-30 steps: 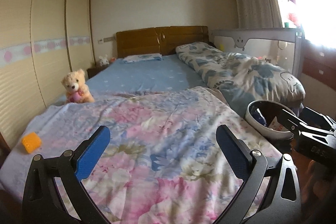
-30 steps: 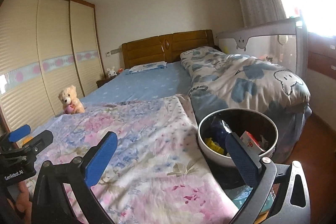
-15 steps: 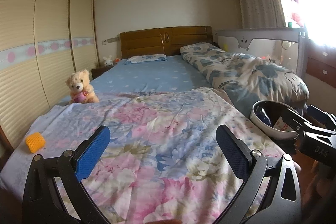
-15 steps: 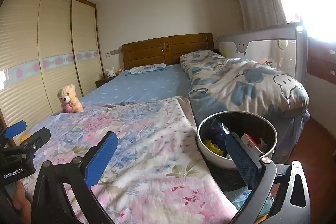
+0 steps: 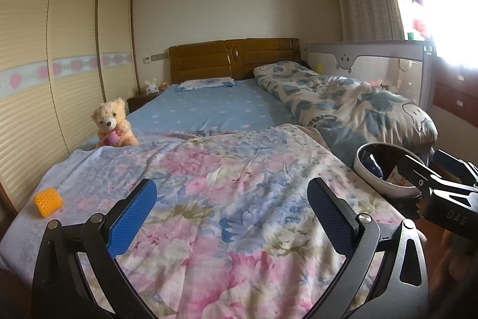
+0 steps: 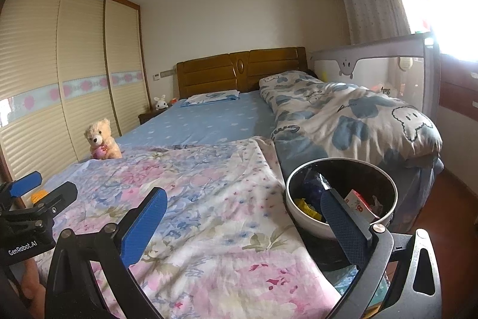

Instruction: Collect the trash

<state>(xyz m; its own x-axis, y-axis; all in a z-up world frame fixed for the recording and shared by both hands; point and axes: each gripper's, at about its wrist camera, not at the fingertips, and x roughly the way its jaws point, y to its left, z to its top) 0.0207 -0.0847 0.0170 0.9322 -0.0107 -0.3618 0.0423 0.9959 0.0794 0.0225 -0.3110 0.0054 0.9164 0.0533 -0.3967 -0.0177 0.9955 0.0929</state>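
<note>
A white-rimmed trash bin [image 6: 388, 184] [image 5: 363, 166] stands at the right foot corner of the bed and holds wrappers, a blue bag and a red-and-white packet. A yellow mesh piece [image 5: 47, 201] lies on the floral quilt [image 5: 227, 178] at its left edge; in the right wrist view it [image 6: 38, 195] peeks out behind the other gripper. My left gripper [image 5: 231, 217] hovers open over the quilt's near end with nothing between its blue pads. My right gripper [image 6: 239, 223] is open and empty too, its right finger in front of the bin.
A teddy bear [image 5: 112, 124] [image 6: 101, 139] sits at the bed's left side. A rolled blue-and-white duvet [image 6: 352, 115] lies along the right, with a bed guard rail [image 6: 388, 65] behind it. Sliding wardrobe doors [image 5: 44, 79] run close along the left. The wooden headboard [image 5: 233, 59] is far back.
Both views have tilted up a little and drawn slightly back; the teddy bear and yellow piece sit a touch more to the right. Both grippers stay open and empty.
</note>
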